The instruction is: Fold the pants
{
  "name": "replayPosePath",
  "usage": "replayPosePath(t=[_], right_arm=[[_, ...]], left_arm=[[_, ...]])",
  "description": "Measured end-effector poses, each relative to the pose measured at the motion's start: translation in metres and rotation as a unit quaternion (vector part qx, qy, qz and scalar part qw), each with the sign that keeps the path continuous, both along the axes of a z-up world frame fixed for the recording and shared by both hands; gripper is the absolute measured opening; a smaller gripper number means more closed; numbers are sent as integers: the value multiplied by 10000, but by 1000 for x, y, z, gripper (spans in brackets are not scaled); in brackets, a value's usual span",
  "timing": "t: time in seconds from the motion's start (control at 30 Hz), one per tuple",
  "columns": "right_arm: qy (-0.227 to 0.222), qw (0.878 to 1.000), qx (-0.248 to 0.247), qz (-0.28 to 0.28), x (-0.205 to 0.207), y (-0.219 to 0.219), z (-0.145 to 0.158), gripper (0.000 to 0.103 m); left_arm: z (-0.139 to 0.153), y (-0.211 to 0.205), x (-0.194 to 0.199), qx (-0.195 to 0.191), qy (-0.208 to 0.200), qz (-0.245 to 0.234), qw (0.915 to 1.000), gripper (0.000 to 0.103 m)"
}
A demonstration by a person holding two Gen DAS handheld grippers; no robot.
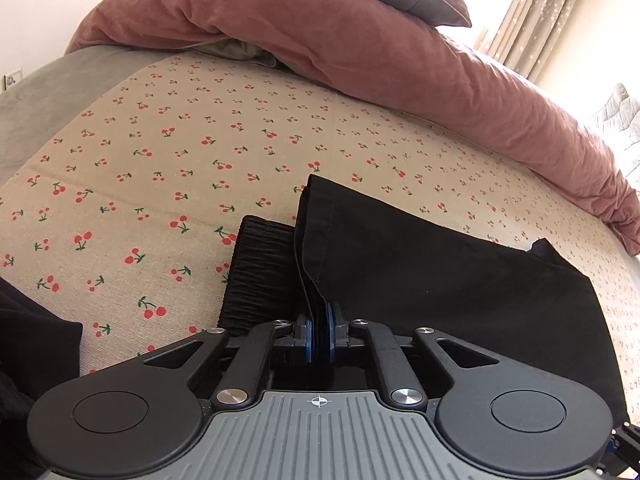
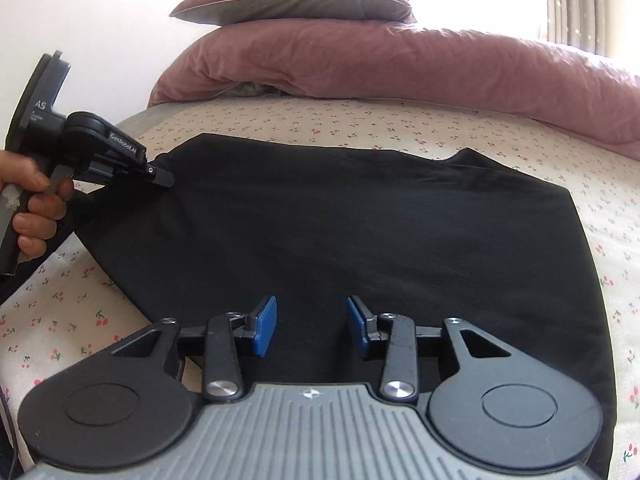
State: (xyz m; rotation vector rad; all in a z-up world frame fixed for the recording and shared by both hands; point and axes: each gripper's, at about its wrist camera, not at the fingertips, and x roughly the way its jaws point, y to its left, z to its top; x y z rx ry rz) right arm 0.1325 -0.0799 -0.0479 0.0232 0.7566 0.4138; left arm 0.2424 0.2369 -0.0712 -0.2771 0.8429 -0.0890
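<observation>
While left tongs (image 1: 320, 330) pinch the pants (image 2: 320, 220), right tongs (image 2: 311, 326) gape above

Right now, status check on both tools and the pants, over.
Left tool shut on pants hem. Right tool open, nothing between pads. Black pants folded over on cherry-print sheet. Nothing in the way.

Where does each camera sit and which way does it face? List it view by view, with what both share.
Left wrist: on the left gripper, looking down along fingers clamped on the black pants; no hand shows.
Right wrist: on the right gripper, jaws apart above the pants, empty; a hand holding the left gripper shows at left.
Shared: pants, cherry-print sheet, pink duvet.
</observation>
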Motion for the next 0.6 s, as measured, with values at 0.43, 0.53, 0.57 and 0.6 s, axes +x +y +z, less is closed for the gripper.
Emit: replayPosePath(t=[0.43, 0.53, 0.57, 0.6], right_arm=[[833, 9933, 266, -754, 36, -99, -6, 38], [1022, 9882, 759, -855, 38, -122, -7, 38], [972, 9873, 860, -920, 36, -125, -4, 38], [876, 9877, 919, -909, 35, -125, 0, 38]], left_arm=[[3, 0, -9, -157, 99, 165, 9997, 6], [4, -2, -10, -48, 112, 200, 9997, 7], [5, -1, -10, -52, 122, 227, 9997, 7], [4, -1, -10, -51, 132, 254, 9996, 8]])
